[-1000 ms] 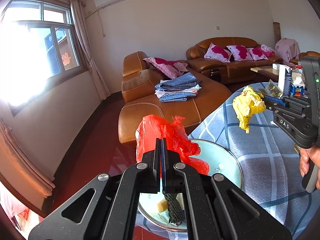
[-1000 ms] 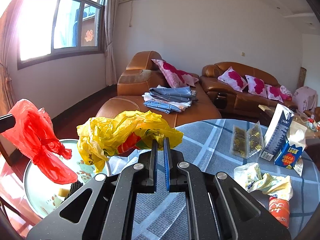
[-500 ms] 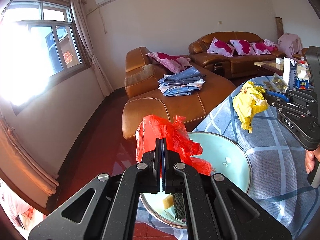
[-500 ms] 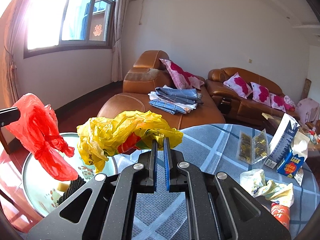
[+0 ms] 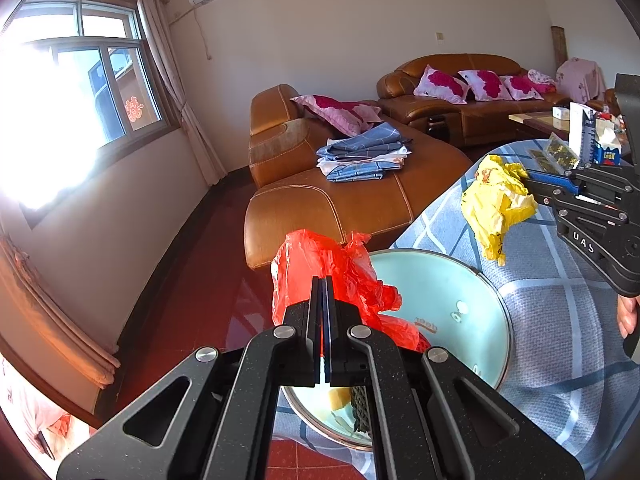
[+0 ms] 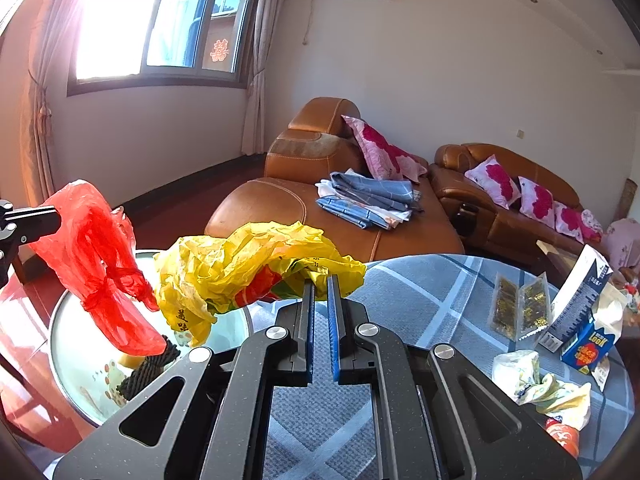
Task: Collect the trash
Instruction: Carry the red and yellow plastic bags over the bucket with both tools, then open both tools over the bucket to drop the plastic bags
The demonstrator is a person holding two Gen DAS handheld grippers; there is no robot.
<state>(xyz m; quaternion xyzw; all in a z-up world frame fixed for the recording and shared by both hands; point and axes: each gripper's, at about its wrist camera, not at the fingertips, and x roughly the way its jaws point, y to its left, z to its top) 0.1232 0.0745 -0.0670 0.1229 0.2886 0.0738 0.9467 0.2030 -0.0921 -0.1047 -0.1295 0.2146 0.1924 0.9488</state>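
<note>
— Sunlit living room, checked tablecloth [image 6: 420, 300] lower right. Where's the trash?
— Left gripper [image 5: 322, 284] pinches the red bag [image 5: 320, 272] at centre, above the basin [image 5: 452, 300]; right gripper [image 6: 320, 284] pinches the yellow bag [image 6: 248, 264].

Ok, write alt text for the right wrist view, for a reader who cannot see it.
The right claw is shut on a crumpled yellow plastic bag, held above a round table with a blue checked cloth. To its left, the left claw holds a knotted red plastic bag over a pale green glass lid. Cartons and wrappers lie at right; brown leather sofas stand behind.
</note>
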